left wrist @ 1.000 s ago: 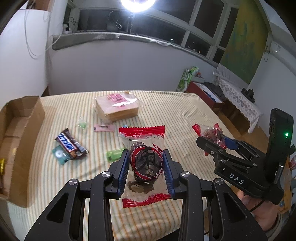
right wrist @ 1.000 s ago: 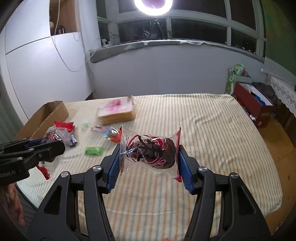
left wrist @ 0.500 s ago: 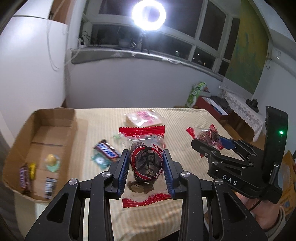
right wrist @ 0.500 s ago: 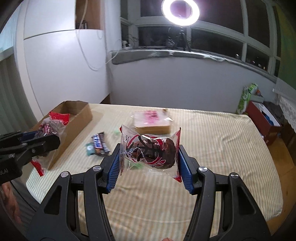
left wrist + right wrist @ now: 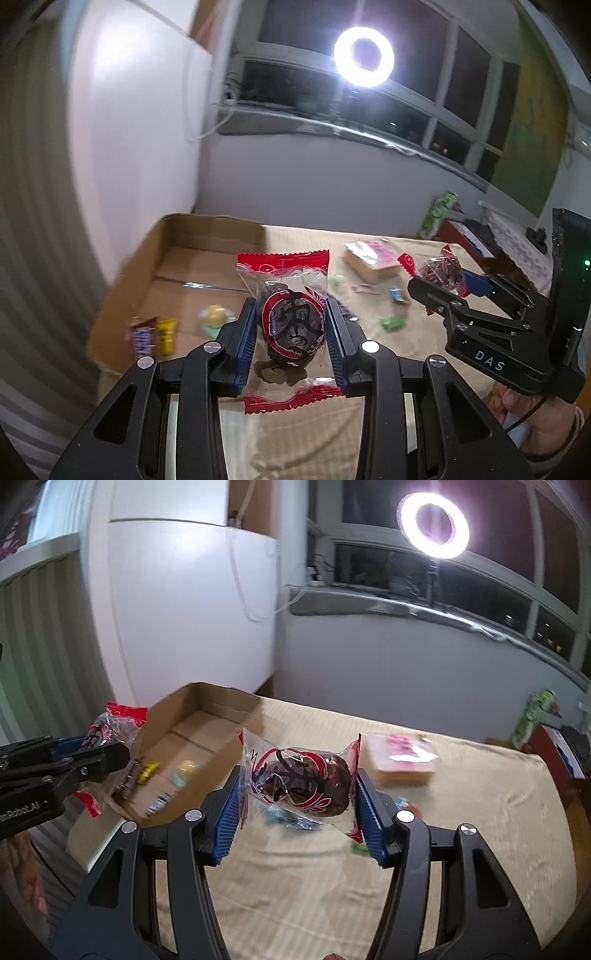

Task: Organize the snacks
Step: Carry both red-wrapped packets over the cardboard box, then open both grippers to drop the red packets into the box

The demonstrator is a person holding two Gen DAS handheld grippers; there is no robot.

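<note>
left snack: clear red-ended packet [image 5: 286, 325] with dark dried fruit is sitting upright between the blue pads, long axis vertical, black character on a red ring facing the camera
left gripper [image 5: 291, 339]: is clamping narrow on that packet, hanging over the near end of the cardboard box [image 5: 192, 258]
right snack: same kind of packet [image 5: 299, 779] is lying crosswise, long axis left-right, red crimped ends at each pad
right gripper [image 5: 295, 812]: is holding it at a medium gap, over the striped bedcover [image 5: 461, 849] just right of the box
box contents: brown Snickers-type bar [image 5: 142, 338], yellow wrapper [image 5: 164, 334], pale round sweet [image 5: 214, 315]; print is blurring, unreadable
on cover: sandwich-like pack with pink label [image 5: 400, 758], small green [image 5: 391, 323] and pink bits; blurred, cannot tell what
writing: "DAS" is showing on the right gripper body in the left view; "Robot.AI" mirrored on the left one in the right view
cut off: holding hands are only partly showing at the frame edges
background: ring light [image 5: 364, 57] is glaring against dark windows
</note>
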